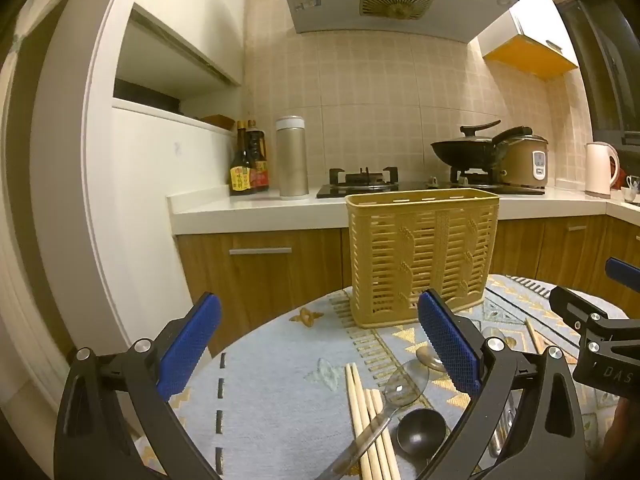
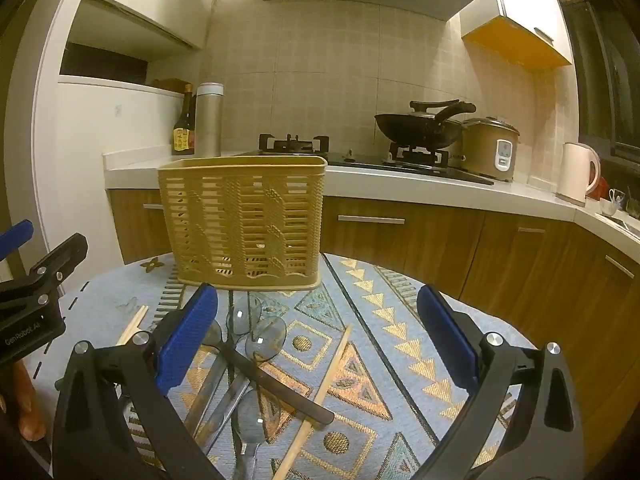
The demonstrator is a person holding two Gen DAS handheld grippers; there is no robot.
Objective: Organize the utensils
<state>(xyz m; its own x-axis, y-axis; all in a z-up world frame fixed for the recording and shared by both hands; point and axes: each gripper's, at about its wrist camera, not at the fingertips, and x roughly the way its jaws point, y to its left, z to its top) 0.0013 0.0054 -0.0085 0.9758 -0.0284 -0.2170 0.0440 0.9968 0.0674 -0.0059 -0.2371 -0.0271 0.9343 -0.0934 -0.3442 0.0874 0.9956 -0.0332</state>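
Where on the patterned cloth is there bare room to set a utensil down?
Free: the cloth right of the lone chopstick, and the pale stretch left of the basket. Crowded: the spoons and chopstick bundle in front of the basket.

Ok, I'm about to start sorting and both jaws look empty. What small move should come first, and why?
Probably lower the right gripper onto the lone chopstick between its open jaws. It lies across the dark-handled utensil, so it seems easiest to lift without disturbing the spoons. The yellow basket stands empty just beyond, and the left gripper also holds nothing.
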